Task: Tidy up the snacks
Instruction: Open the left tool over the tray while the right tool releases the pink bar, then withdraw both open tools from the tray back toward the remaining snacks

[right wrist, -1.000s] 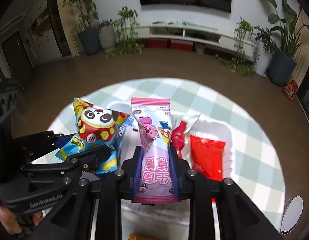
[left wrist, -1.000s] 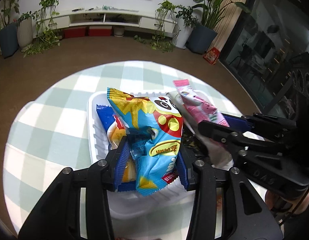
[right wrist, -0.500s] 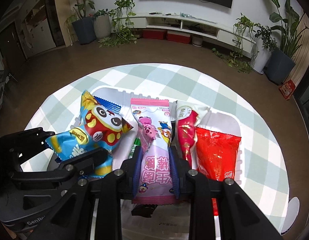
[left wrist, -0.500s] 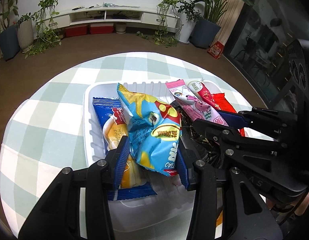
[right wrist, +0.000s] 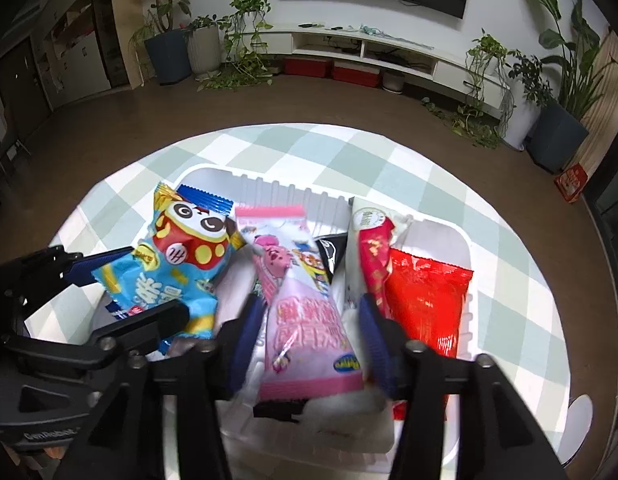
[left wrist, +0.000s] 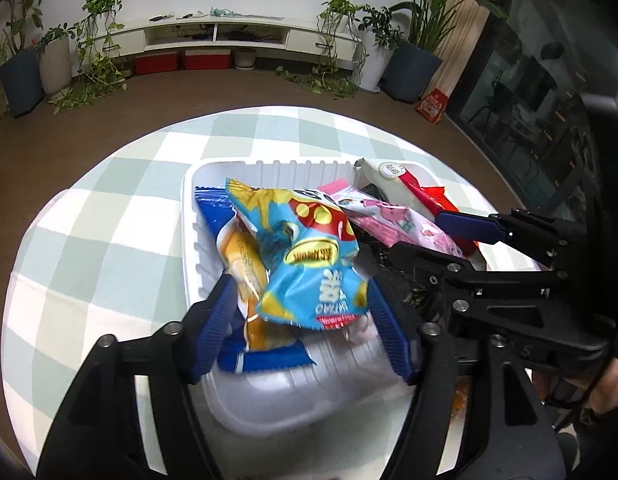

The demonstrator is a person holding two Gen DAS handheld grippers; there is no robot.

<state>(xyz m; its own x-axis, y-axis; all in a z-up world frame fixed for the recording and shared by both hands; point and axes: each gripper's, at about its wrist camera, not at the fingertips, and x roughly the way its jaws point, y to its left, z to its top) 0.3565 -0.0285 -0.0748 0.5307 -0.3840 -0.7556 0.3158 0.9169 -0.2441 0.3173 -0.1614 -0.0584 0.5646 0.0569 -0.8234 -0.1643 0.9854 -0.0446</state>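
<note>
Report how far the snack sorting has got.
Done: the red foil packet and dark-blue wrapped cake lie in the white plastic tray. In hand: left gripper and right gripper are opening, releasing the light-blue panda bag and pink pig-print packet. Left: withdraw both.

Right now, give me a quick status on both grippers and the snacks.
Left gripper jaws opening, blue panda bag loose between them. Right gripper jaws opening over pink packet. Both snacks in white tray. Nothing blocking.

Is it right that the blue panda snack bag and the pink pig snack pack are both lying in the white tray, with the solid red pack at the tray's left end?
Not quite. The right wrist view shows the solid red pack at the right end of the white tray, not the left. The blue panda snack bag and the pink pig snack pack do lie in the tray.
</note>
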